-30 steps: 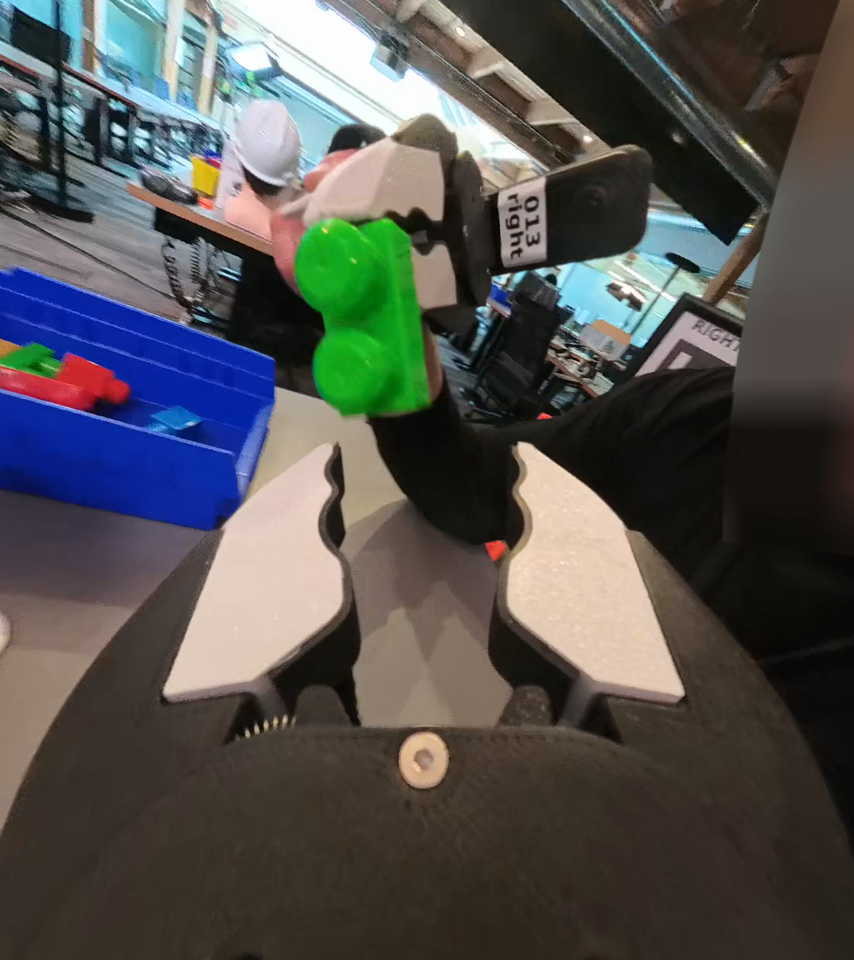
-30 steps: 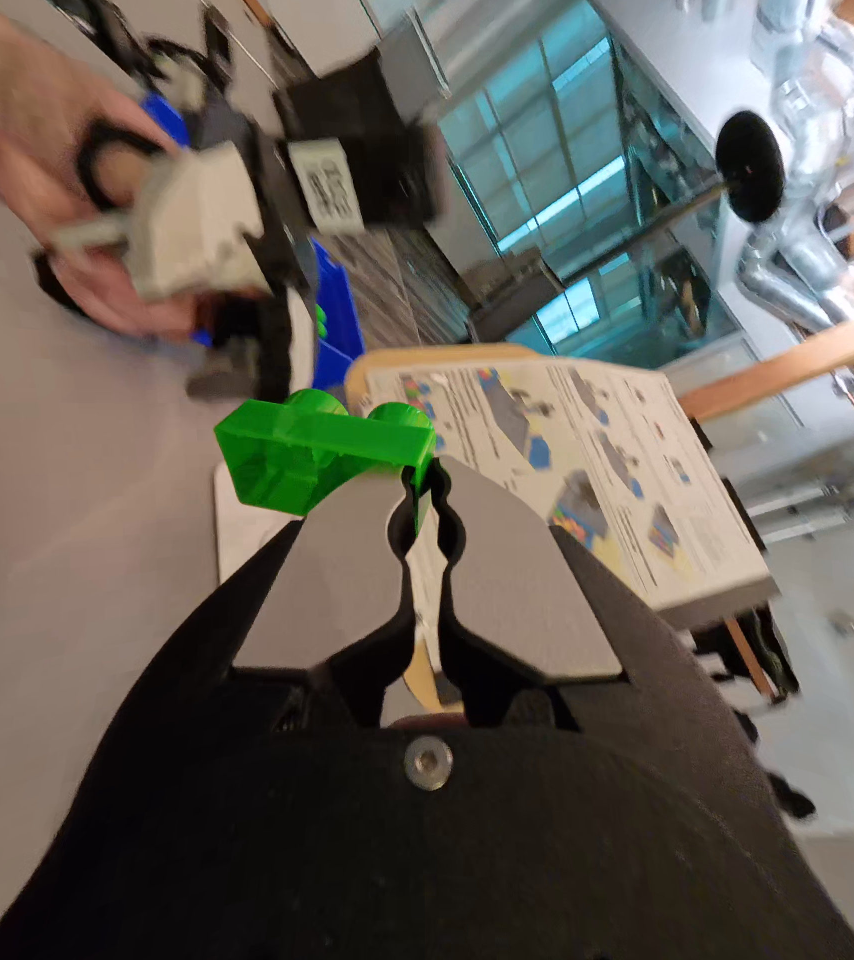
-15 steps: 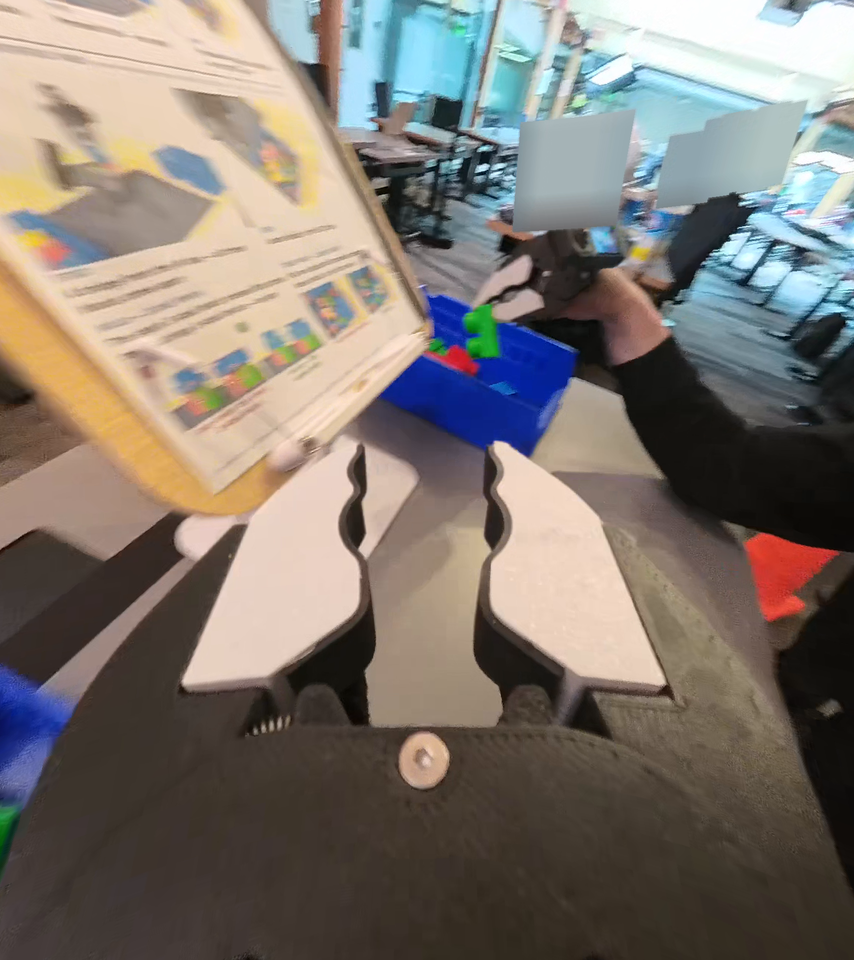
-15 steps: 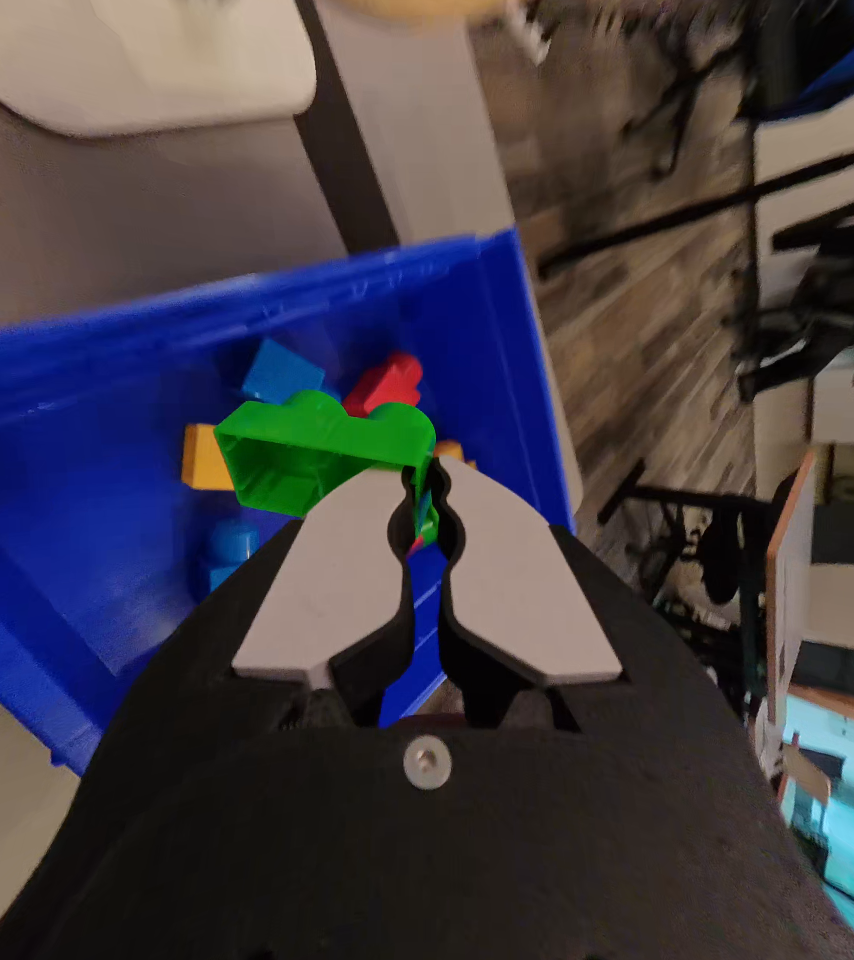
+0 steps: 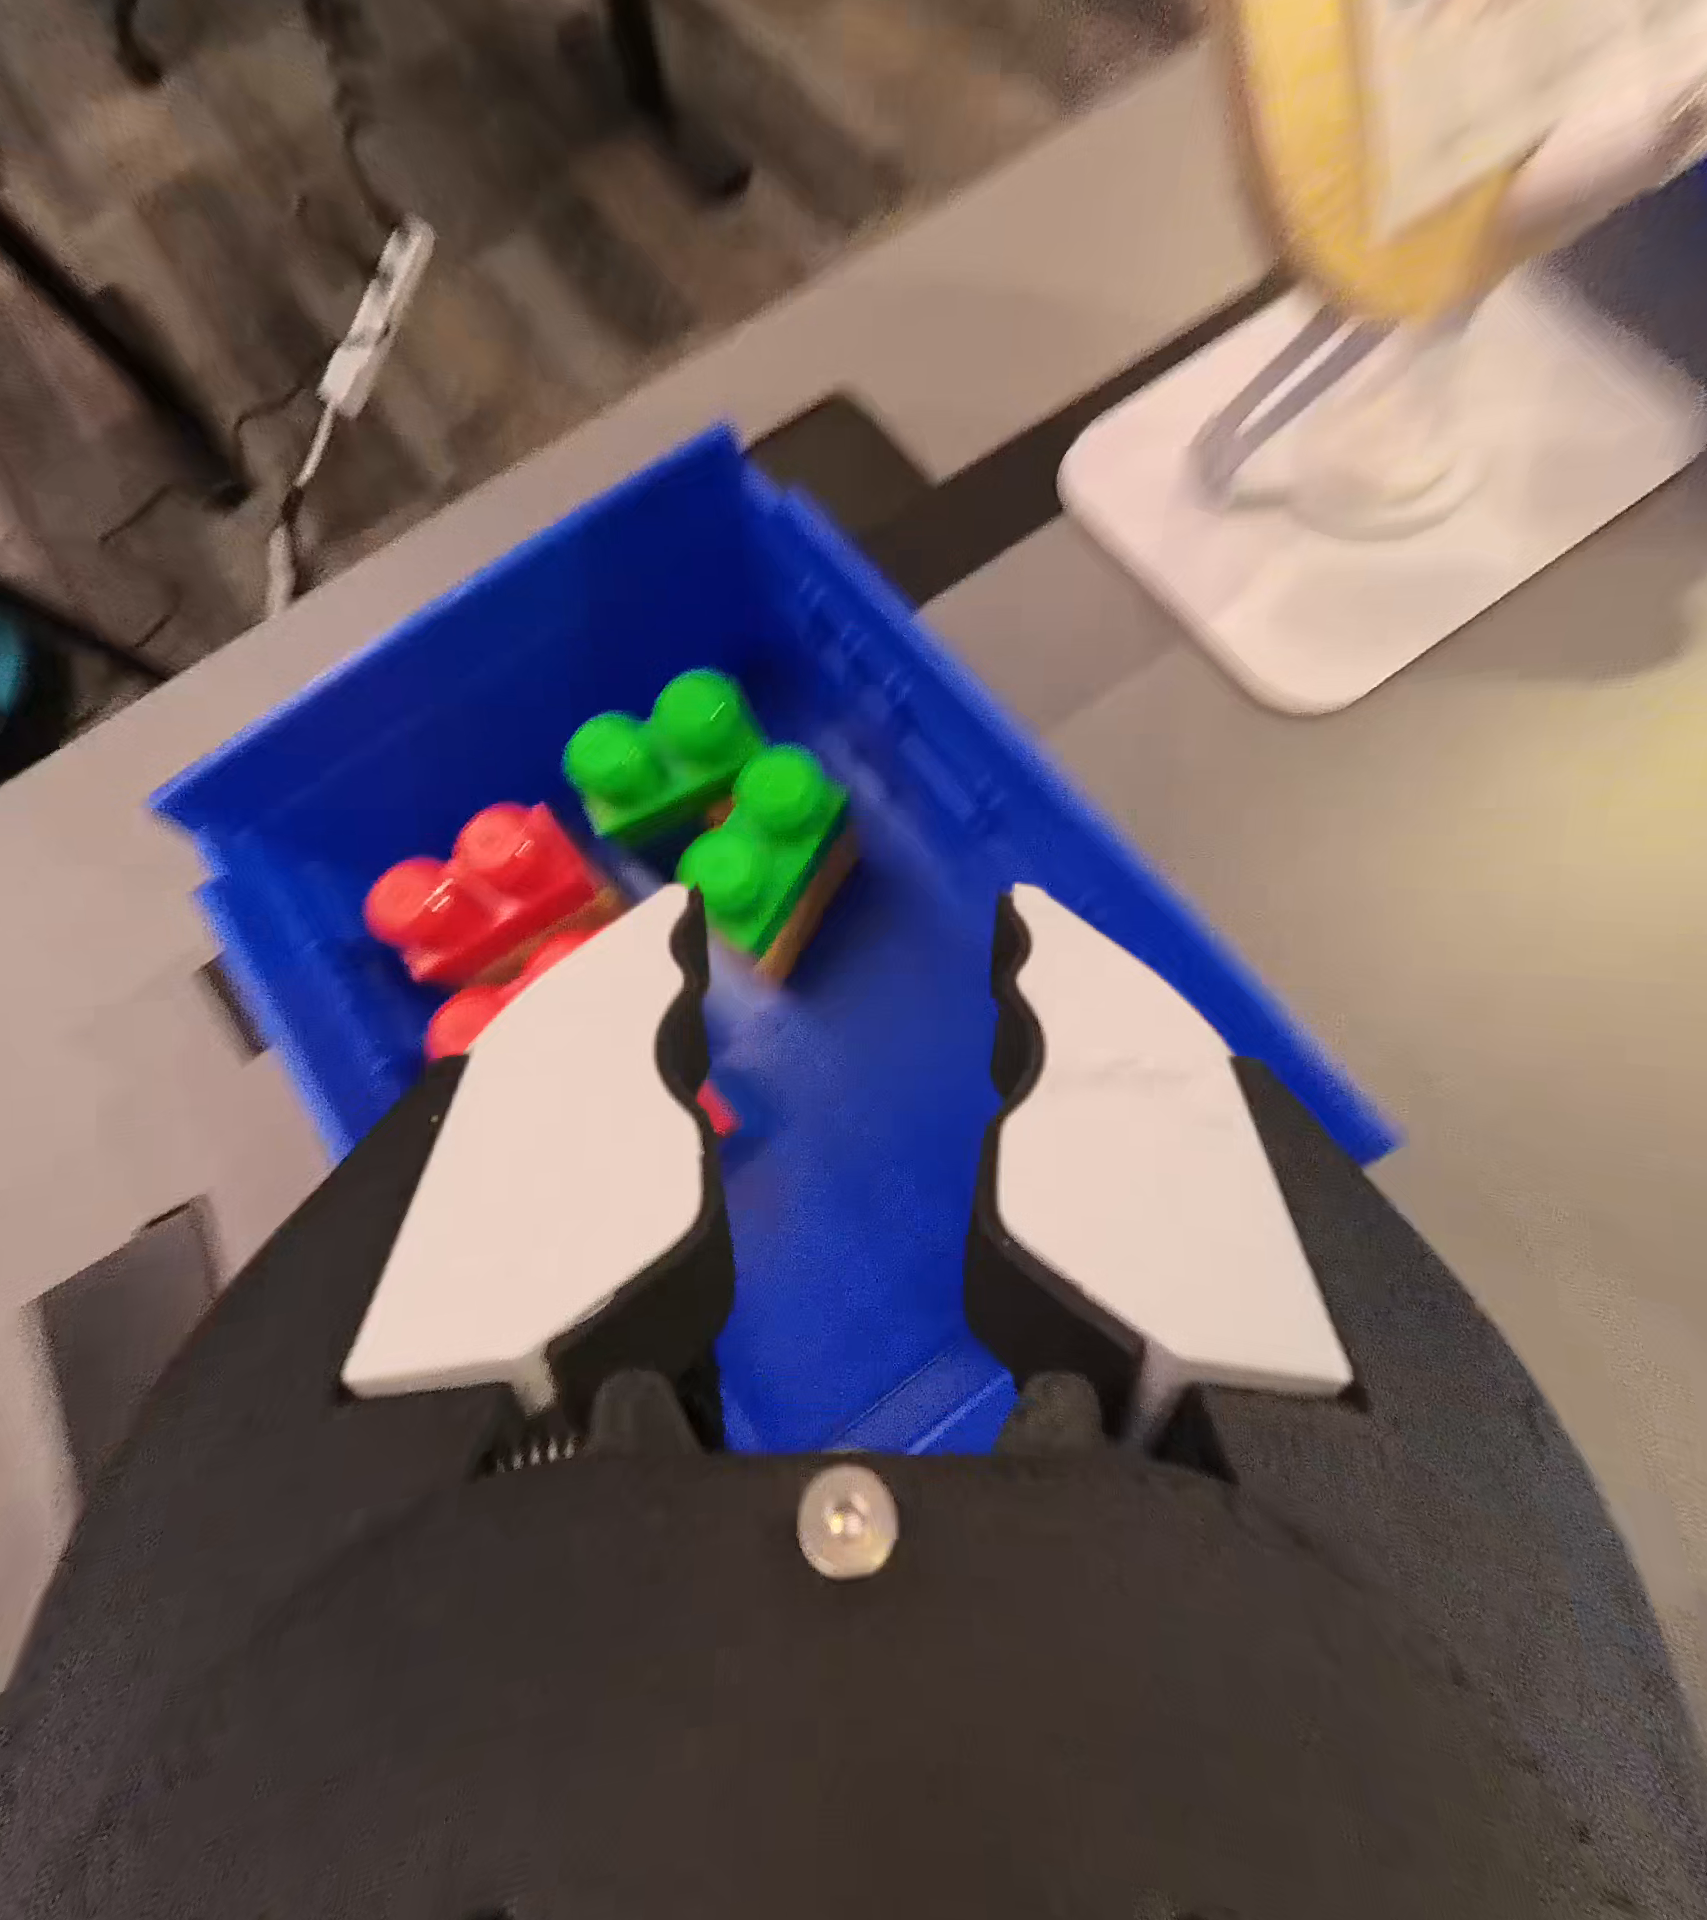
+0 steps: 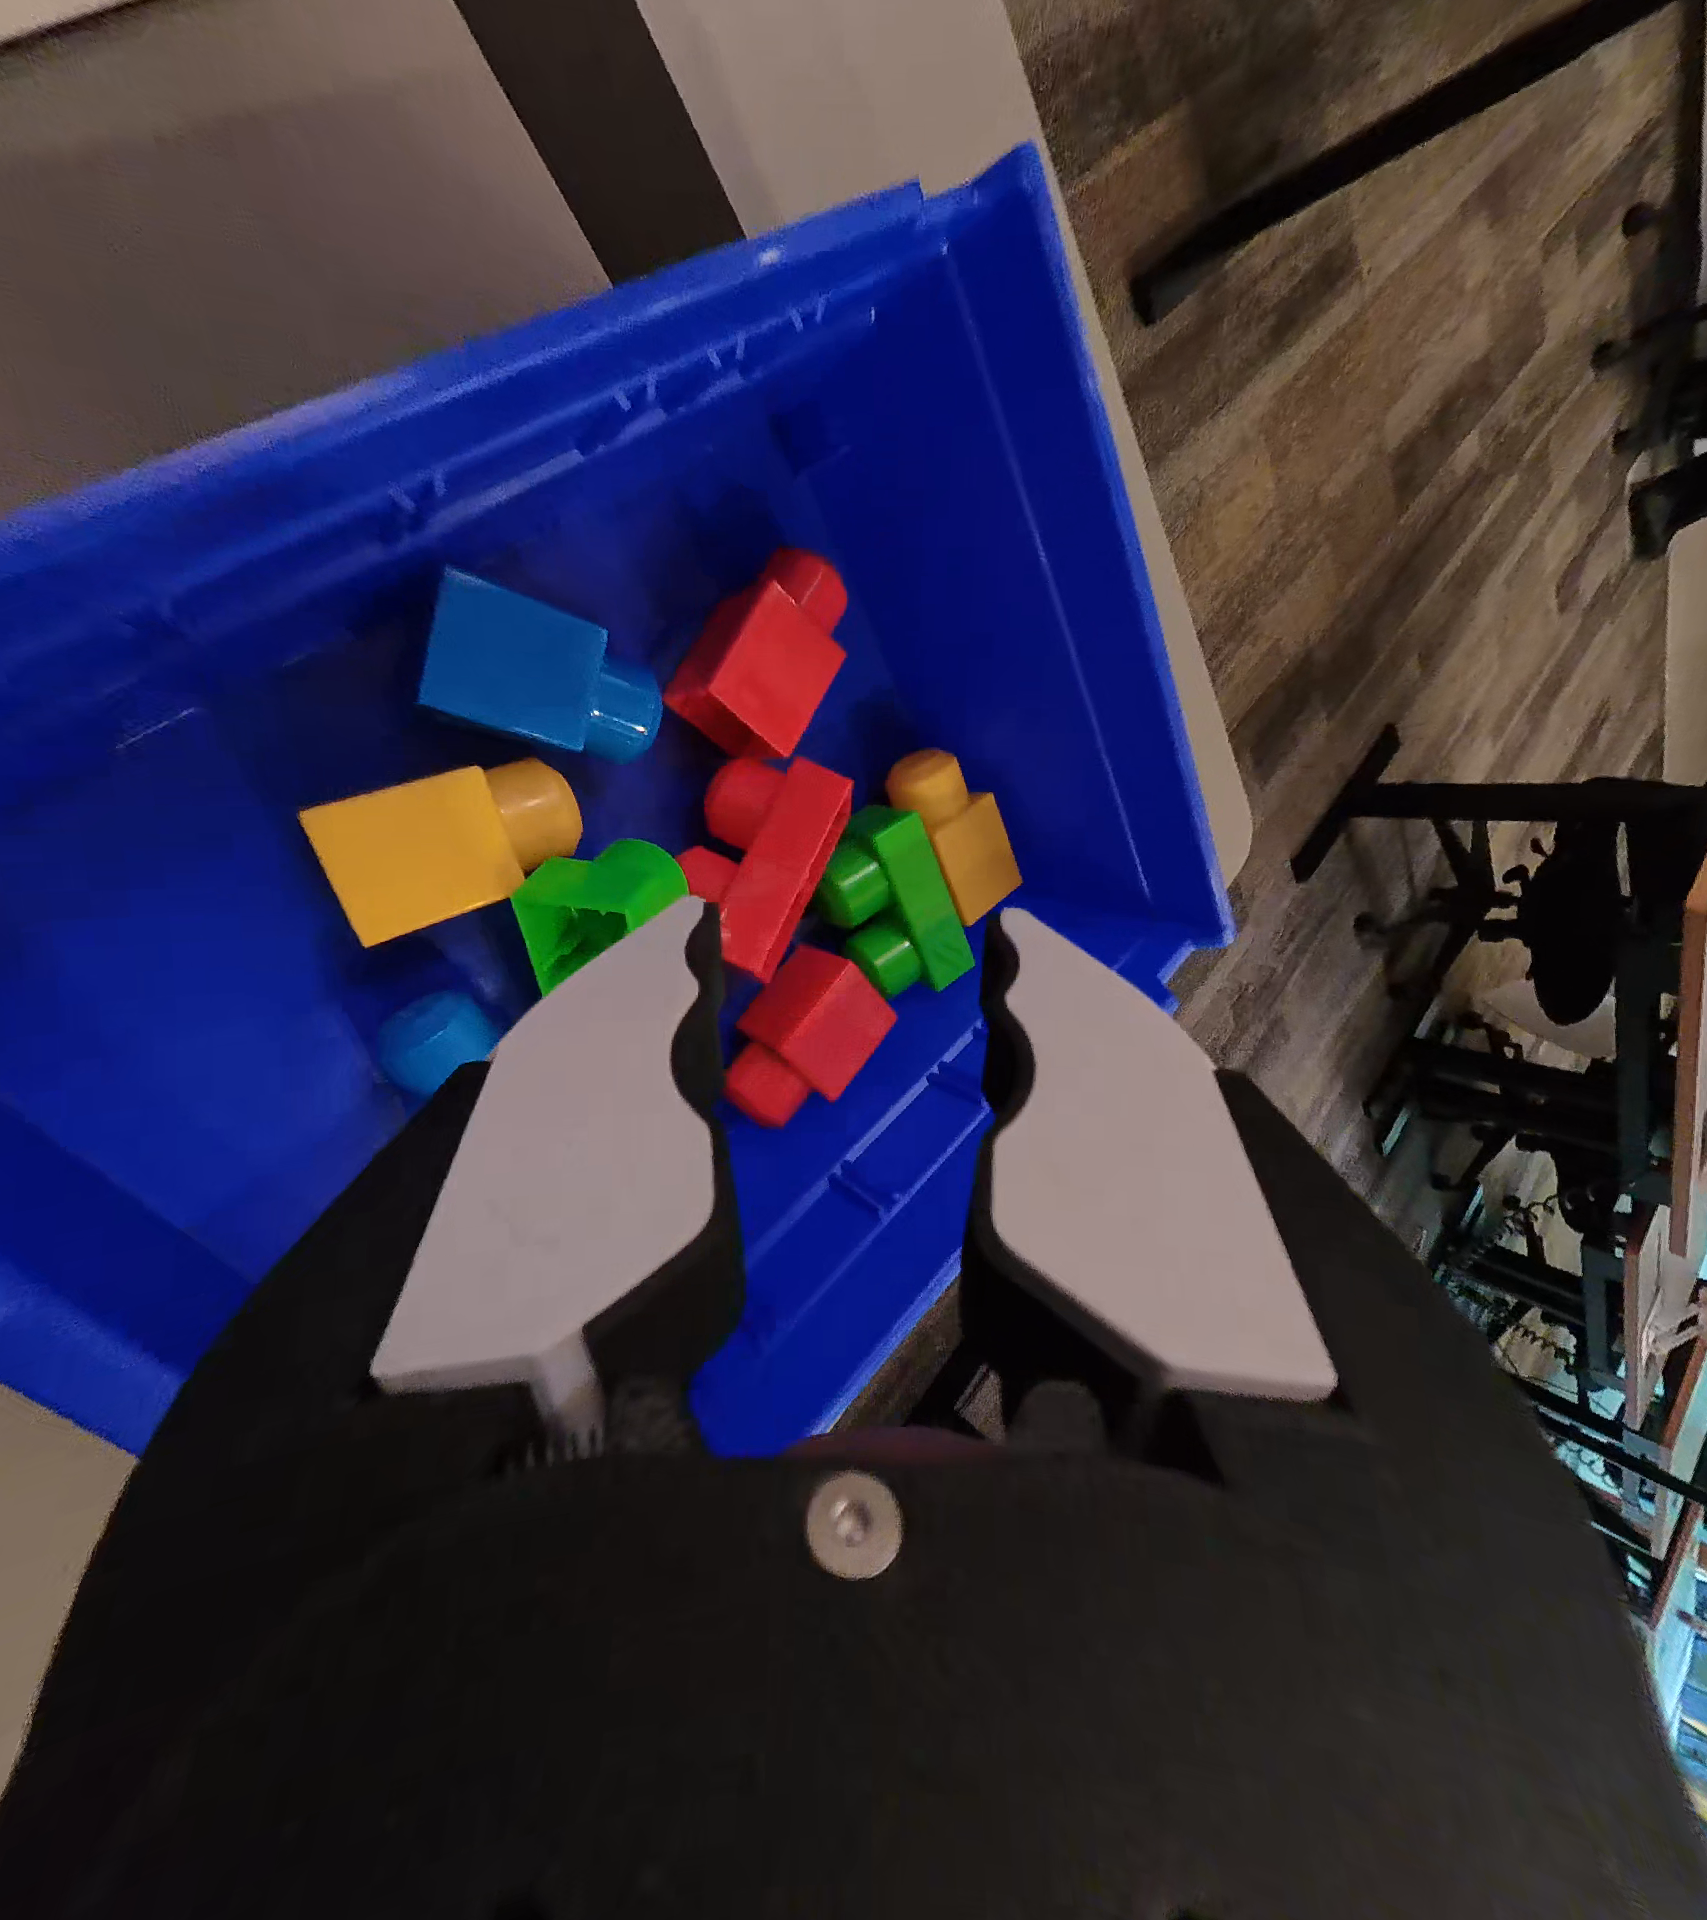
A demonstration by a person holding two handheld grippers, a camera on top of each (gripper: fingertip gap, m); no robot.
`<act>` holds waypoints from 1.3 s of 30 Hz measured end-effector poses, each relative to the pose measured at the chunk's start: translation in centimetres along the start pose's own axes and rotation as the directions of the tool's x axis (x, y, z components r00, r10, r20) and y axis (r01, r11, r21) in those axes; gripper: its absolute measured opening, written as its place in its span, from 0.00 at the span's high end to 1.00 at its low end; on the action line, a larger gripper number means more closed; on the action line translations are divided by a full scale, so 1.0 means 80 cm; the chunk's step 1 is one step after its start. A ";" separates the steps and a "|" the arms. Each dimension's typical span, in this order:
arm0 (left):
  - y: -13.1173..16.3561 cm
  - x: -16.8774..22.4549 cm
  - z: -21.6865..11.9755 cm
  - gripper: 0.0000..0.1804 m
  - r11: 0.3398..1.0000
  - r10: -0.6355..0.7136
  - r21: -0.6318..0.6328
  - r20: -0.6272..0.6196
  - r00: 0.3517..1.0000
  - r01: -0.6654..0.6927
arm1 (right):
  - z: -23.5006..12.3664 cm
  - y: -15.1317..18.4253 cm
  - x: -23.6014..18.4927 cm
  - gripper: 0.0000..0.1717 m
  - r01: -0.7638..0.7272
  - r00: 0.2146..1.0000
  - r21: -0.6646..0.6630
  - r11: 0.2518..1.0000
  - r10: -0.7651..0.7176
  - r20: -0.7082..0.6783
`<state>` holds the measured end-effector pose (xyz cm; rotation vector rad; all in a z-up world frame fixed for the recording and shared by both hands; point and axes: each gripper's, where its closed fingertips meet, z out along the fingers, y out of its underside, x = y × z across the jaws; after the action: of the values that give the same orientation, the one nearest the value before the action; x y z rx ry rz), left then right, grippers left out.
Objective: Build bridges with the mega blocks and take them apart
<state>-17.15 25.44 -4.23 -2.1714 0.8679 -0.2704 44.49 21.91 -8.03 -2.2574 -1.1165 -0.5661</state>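
Note:
In the left wrist view my left gripper (image 5: 849,904) is open and empty, hovering over a blue bin (image 5: 516,644). That bin holds two green blocks (image 5: 662,748) (image 5: 766,842) and red blocks (image 5: 485,894); the picture is blurred. In the right wrist view my right gripper (image 6: 851,914) is open over another blue bin (image 6: 1036,520). A green block (image 6: 600,904) lies in that bin just beside my left fingertip, with nothing pressing on it. Several red, yellow, blue and green blocks lie around it, such as a yellow one (image 6: 413,852) and a red one (image 6: 818,1023).
A white stand base (image 5: 1389,499) carries a tilted instruction board (image 5: 1348,156) to the right of the left bin on the grey table (image 5: 1451,935). The table edge and wood-look floor (image 6: 1348,416) lie just beyond both bins. Left tips to right tips: about 60 cm.
My right gripper opened and let the green block drop into its bin. My left gripper swung away from the instruction board to above the other blue bin, jaws still apart.

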 end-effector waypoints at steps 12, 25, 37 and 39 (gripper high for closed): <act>0.100 -0.046 0.043 0.68 0.781 0.482 -0.436 -0.035 0.876 -0.447 | -0.032 -0.035 -0.008 0.74 0.051 0.999 0.094 0.994 -0.049 -0.021; 0.165 -0.093 0.067 0.67 0.468 0.580 -0.677 -0.250 0.775 -0.568 | -0.034 -0.057 -0.024 0.74 0.104 0.995 0.112 0.988 -0.103 -0.019; 0.147 -0.063 0.056 0.79 0.728 0.404 -0.556 -0.125 0.906 -0.401 | -0.062 -0.077 -0.019 0.75 0.131 0.990 0.192 0.973 -0.118 -0.076; 0.123 -0.050 0.038 0.79 0.821 0.341 -0.457 -0.089 0.936 -0.342 | -0.081 -0.090 -0.020 0.77 0.147 0.987 0.249 0.957 -0.126 -0.098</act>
<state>-23.66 25.16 -13.09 -2.3837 1.4217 0.1346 36.93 20.45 -1.94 -1.9315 -1.2351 -0.5300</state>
